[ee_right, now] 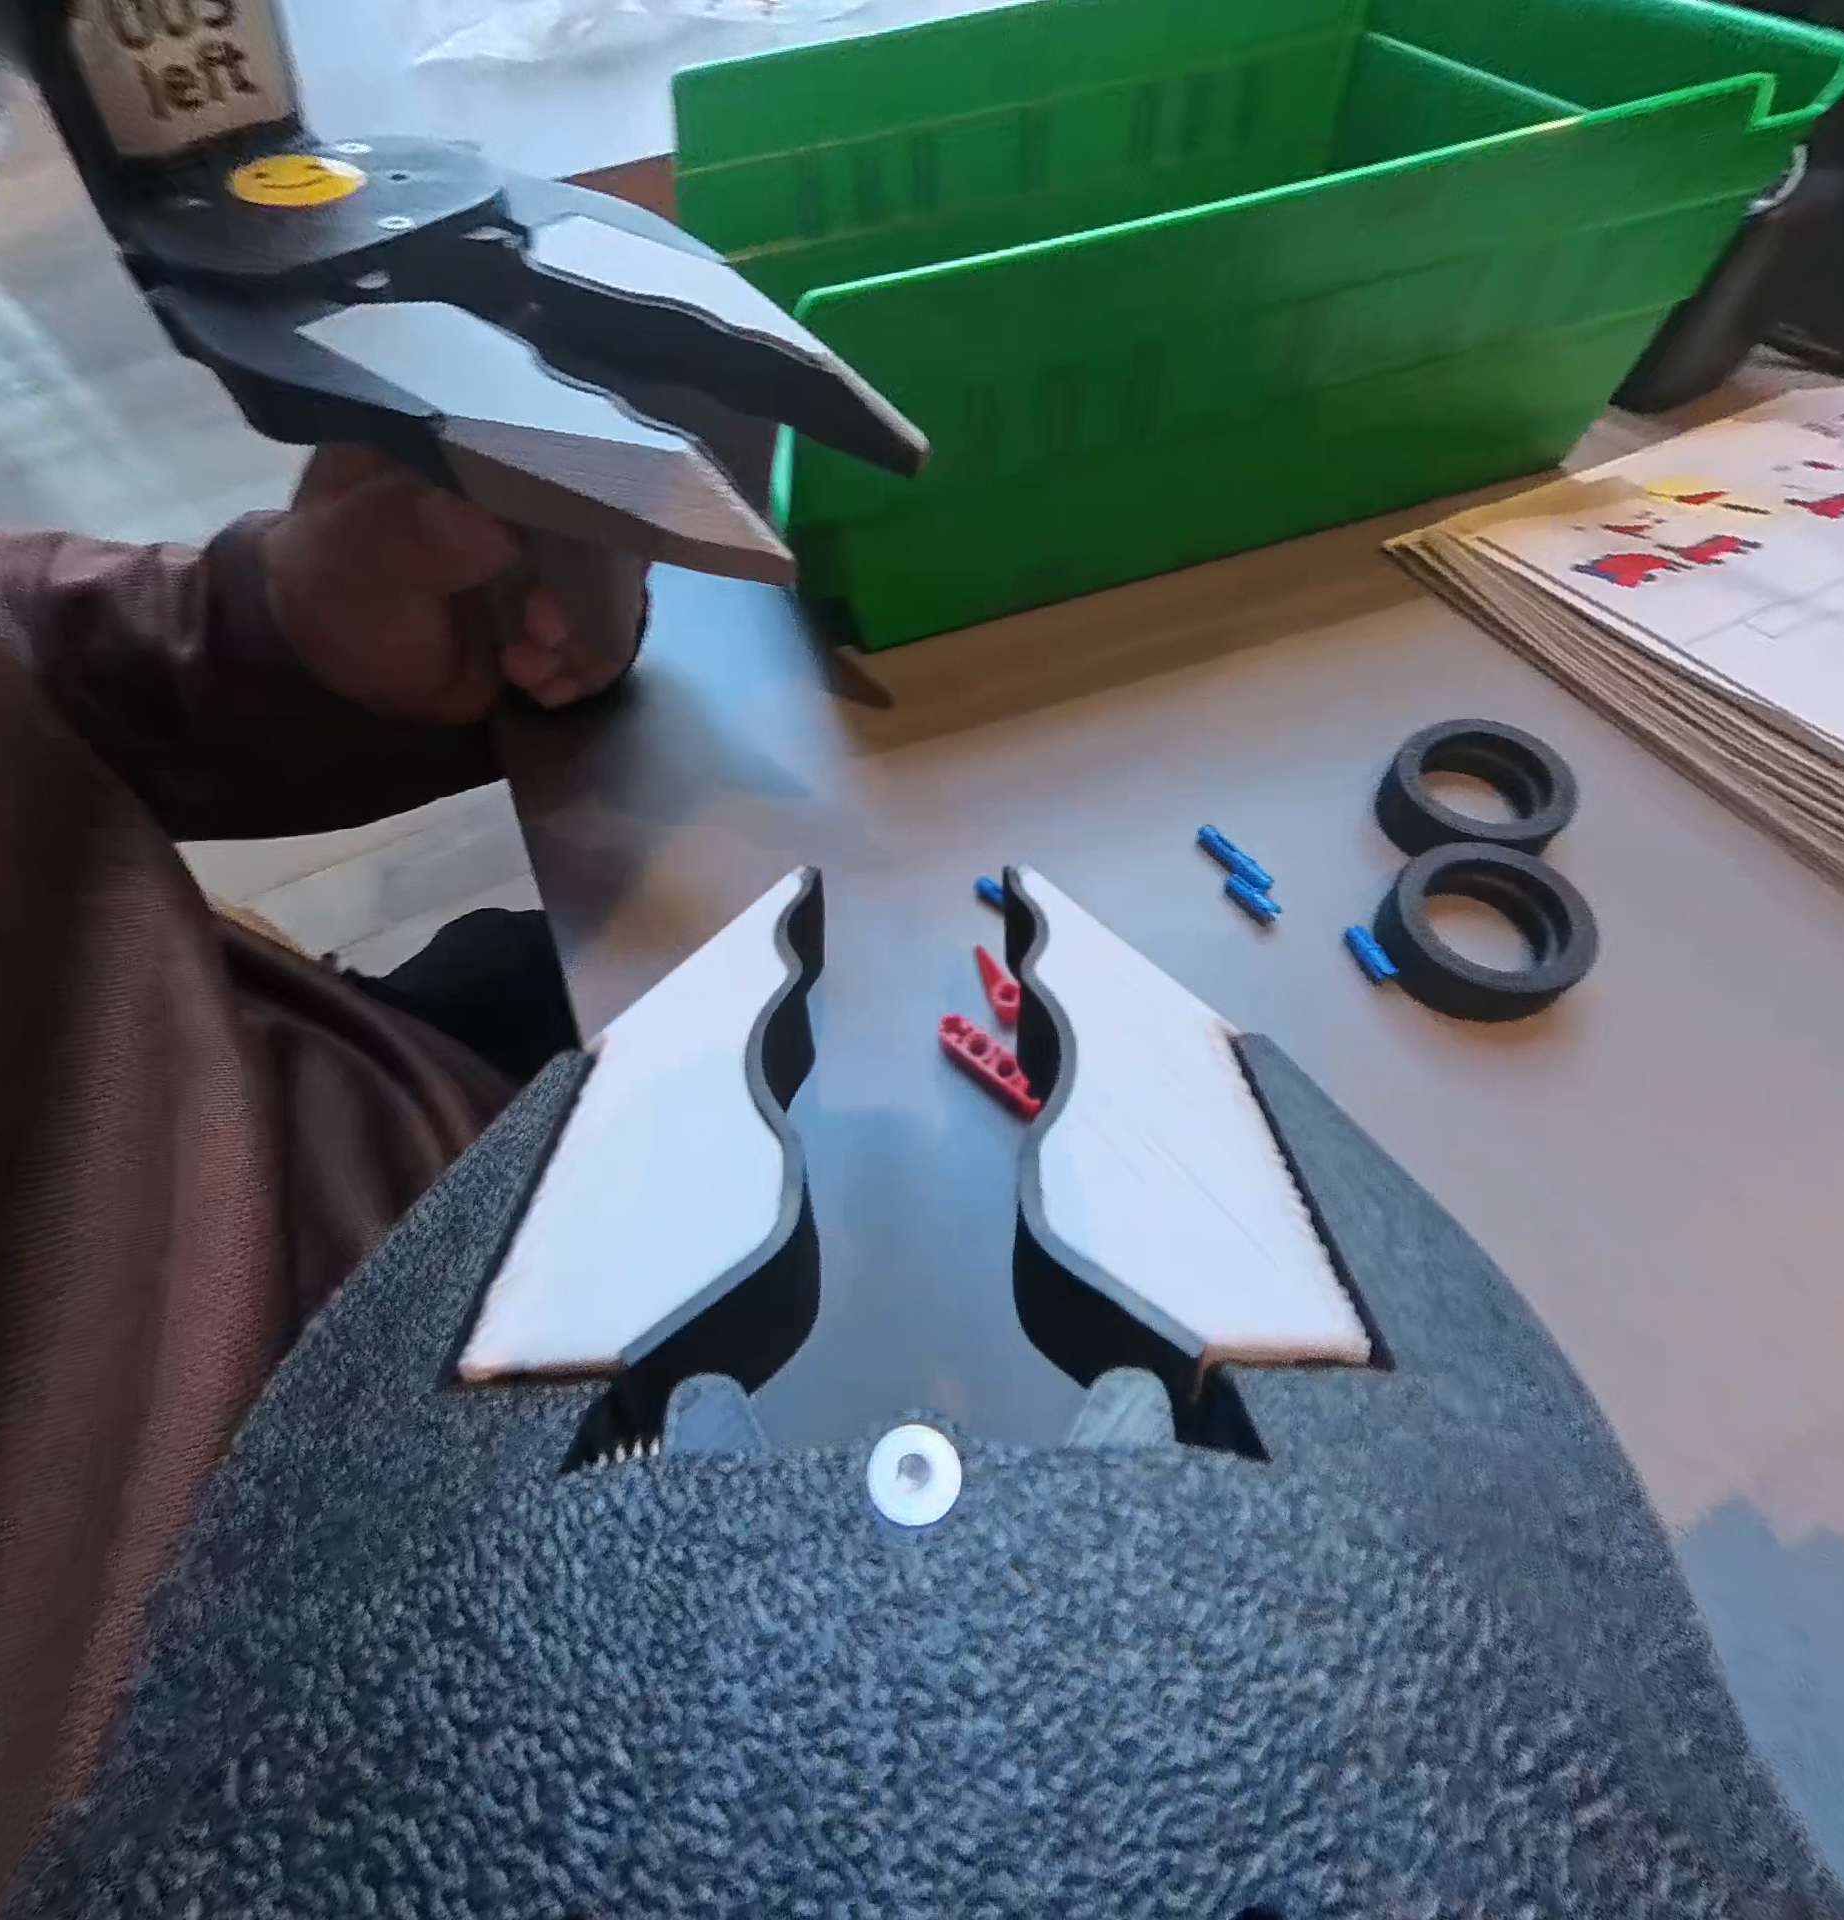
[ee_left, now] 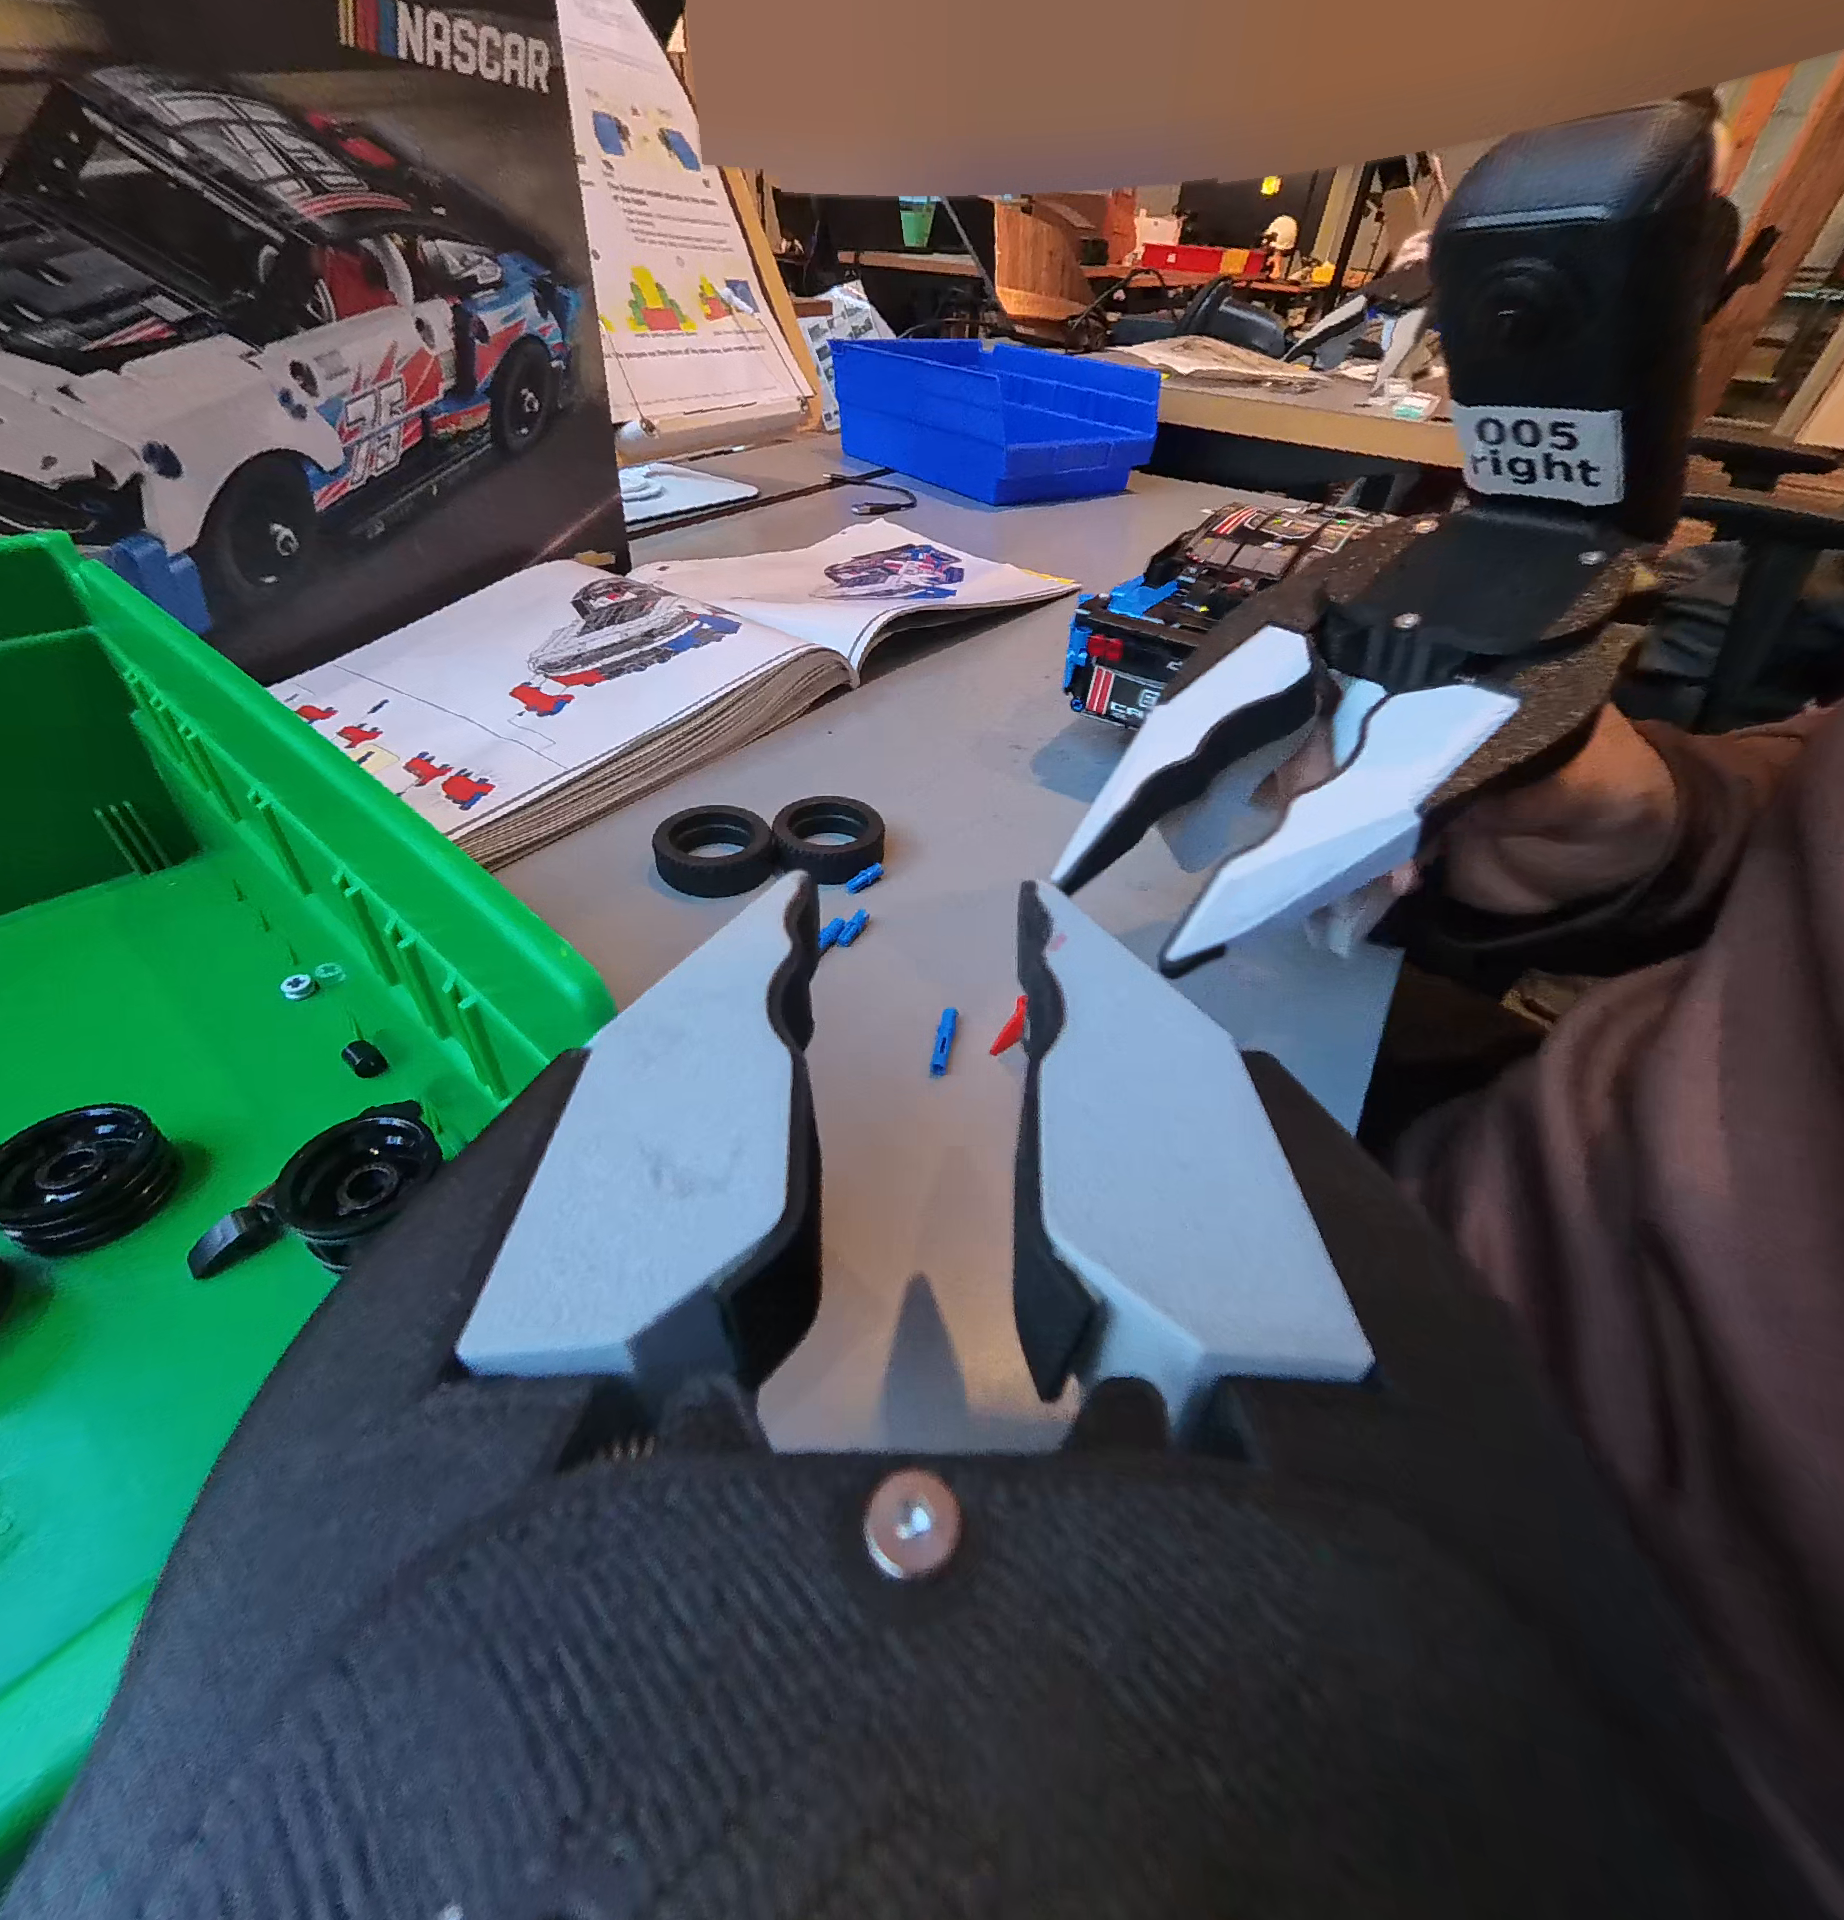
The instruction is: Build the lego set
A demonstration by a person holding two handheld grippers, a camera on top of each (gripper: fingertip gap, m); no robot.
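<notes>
Lego pins [ee_left: 943,1040] between open, empty tongs [ee_left: 916,894].

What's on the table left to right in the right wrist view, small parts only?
red beam → red wedge piece → pair of blue pins → single blue pin → two black tires. One more blue pin sits half hidden behind the jaws, so its place is unclear.

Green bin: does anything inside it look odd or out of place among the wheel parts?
Yes. Beside the black wheel rims in the green bin lie two small metal screws, which do not look like plastic set pieces. Nothing looks spilled or damaged.
</notes>
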